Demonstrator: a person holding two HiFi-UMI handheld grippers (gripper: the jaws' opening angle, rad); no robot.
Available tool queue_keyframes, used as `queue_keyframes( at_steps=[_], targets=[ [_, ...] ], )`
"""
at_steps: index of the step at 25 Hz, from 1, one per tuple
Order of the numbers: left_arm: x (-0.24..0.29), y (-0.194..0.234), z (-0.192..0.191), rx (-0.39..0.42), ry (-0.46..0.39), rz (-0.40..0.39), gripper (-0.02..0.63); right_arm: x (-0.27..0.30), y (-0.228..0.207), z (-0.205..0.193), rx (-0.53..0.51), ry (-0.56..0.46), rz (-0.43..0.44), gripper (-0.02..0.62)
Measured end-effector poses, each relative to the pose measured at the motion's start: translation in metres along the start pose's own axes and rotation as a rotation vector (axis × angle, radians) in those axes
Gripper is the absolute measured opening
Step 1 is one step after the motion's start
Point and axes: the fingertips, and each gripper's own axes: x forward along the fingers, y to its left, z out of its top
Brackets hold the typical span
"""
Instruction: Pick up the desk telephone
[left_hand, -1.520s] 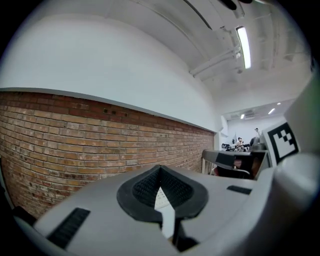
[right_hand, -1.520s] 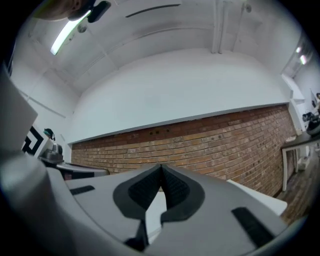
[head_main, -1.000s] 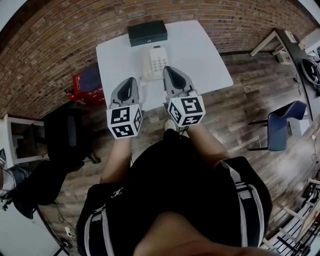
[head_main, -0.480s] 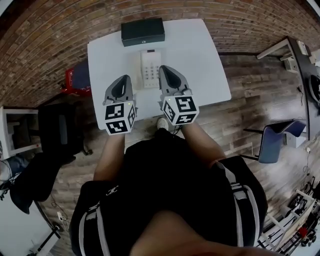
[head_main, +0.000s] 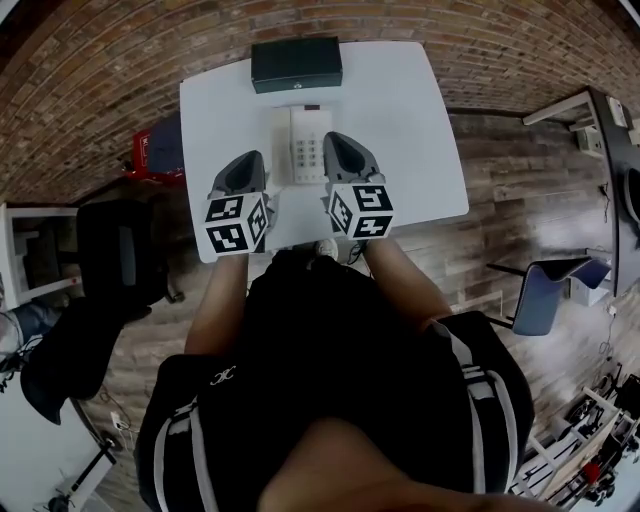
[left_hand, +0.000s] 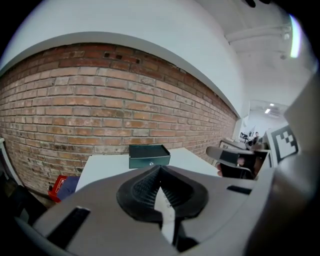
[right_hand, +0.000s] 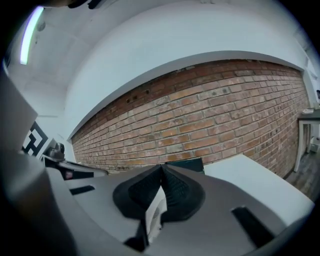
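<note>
A: Two grippers are over the white table (head_main: 400, 130) now. A second ago their marker cubes hung past its near edge, above the floor.
B: Yes, both have slid up the frame. The left gripper (head_main: 244, 158) sits left of centre and the right gripper (head_main: 336, 137) just right of centre, with the telephone (head_main: 310, 145) lying flat between them.
A: Any contact?
B: Can't tell. The right tip is just beside the phone's right edge. The left tip is near the handset side, a little apart.
A: And the jaws?
B: Pressed together on both, same as before. In each gripper view the ribbed pads (left_hand: 142, 190) meet with nothing clamped.
A: Has the phone shifted?
B: No. It is still at upper centre, just below the black box (head_main: 296, 64), which stands at the table's far edge by the brick wall (head_main: 100, 60).
</note>
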Motion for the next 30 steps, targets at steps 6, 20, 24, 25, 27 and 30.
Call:
queue_keyframes(
  at_steps=[6, 20, 24, 25, 27, 30],
  targets=[
    [0.035, 0.020, -0.017, -0.010, 0.099, -0.047, 0.002, 0.028, -0.021, -0.019, 0.043, 0.078, -0.051, 0.000],
    [0.105, 0.017, -0.045, -0.228, 0.213, -0.342, 0.212, 0.077, -0.065, -0.082, 0.208, 0.241, -0.015, 0.104],
    [0.125, 0.028, -0.062, -0.295, 0.271, -0.354, 0.256, 0.090, -0.076, -0.102, 0.287, 0.301, -0.012, 0.126],
    [0.130, 0.031, -0.067, -0.322, 0.288, -0.361, 0.264, 0.093, -0.078, -0.107, 0.302, 0.317, -0.011, 0.135],
    [0.138, 0.034, -0.076, -0.395, 0.314, -0.385, 0.273, 0.097, -0.081, -0.117, 0.321, 0.349, -0.005, 0.143],
    [0.145, 0.034, -0.089, -0.479, 0.348, -0.431, 0.290, 0.100, -0.081, -0.131, 0.319, 0.399, 0.036, 0.143]
  ],
)
